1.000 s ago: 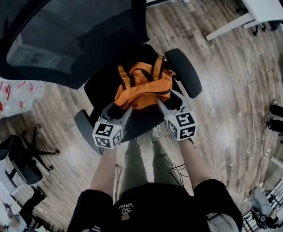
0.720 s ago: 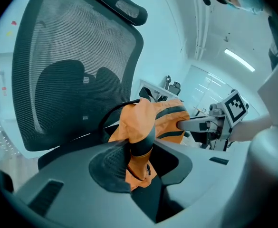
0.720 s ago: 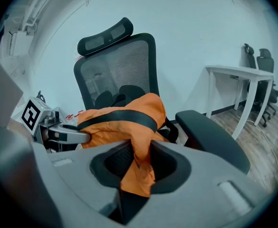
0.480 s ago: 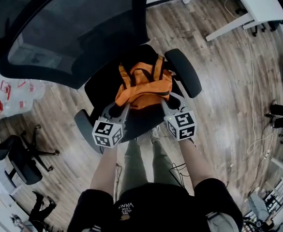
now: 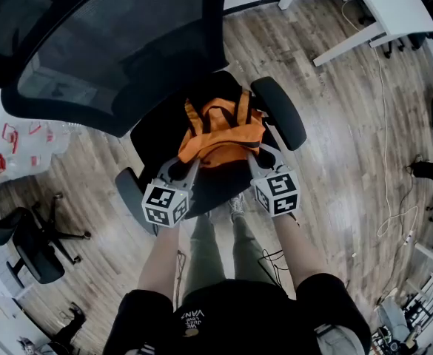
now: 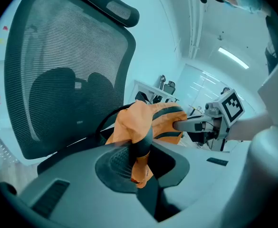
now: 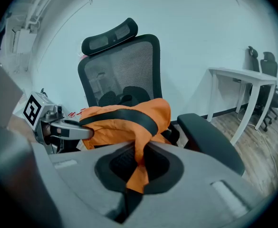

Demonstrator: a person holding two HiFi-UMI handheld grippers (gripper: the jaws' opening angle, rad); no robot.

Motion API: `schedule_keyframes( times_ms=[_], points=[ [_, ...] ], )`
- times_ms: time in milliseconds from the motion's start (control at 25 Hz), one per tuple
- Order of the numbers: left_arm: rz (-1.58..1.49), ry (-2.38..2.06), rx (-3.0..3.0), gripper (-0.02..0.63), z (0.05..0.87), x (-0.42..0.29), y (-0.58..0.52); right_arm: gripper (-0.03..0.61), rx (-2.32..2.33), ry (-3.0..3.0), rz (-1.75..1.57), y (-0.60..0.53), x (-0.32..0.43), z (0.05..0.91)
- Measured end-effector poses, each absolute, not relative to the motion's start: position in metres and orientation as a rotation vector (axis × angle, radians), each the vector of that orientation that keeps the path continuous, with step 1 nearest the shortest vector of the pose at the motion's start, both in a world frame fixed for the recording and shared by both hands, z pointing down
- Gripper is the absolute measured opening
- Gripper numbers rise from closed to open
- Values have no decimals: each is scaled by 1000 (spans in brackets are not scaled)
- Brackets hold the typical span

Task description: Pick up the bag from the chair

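Orange bag (image 5: 220,135) on the office chair (image 5: 112,58), gripped at two sides
Head view: it lies on the seat, beside the armrest (image 5: 279,113). Left gripper view: my left tongs (image 6: 138,153), just closing, pinch its fabric (also a black strap (image 6: 142,142)). Right gripper view: my right tongs (image 7: 136,167), just closing, clamp an orange fold.

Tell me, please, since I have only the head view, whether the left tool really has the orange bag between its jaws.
Observer: Yes. In the left gripper view the left tool has just been closing its jaws, and they pinch a fold of the bag.
Operator: And the right tool?
Observer: The right gripper view shows the right tool shut on an orange fold that hangs down through its jaws.
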State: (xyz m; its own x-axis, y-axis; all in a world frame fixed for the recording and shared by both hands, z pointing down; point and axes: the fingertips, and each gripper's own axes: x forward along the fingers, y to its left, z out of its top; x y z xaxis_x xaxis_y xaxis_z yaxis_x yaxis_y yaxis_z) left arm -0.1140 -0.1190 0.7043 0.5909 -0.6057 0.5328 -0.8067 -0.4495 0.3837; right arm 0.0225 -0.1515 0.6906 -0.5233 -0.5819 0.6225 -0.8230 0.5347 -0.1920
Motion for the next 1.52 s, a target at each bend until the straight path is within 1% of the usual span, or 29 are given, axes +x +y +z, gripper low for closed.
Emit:
schedule_keyframes(
  times_ms=[880, 1520],
  points=[
    [423, -1123, 2307, 52, 650, -98, -129, 0, 1218, -2326, 605, -150, 39, 642],
    [399, -1132, 2387, 49, 594, -87, -132, 0, 1278, -2384, 574, -147, 51, 584]
  ],
)
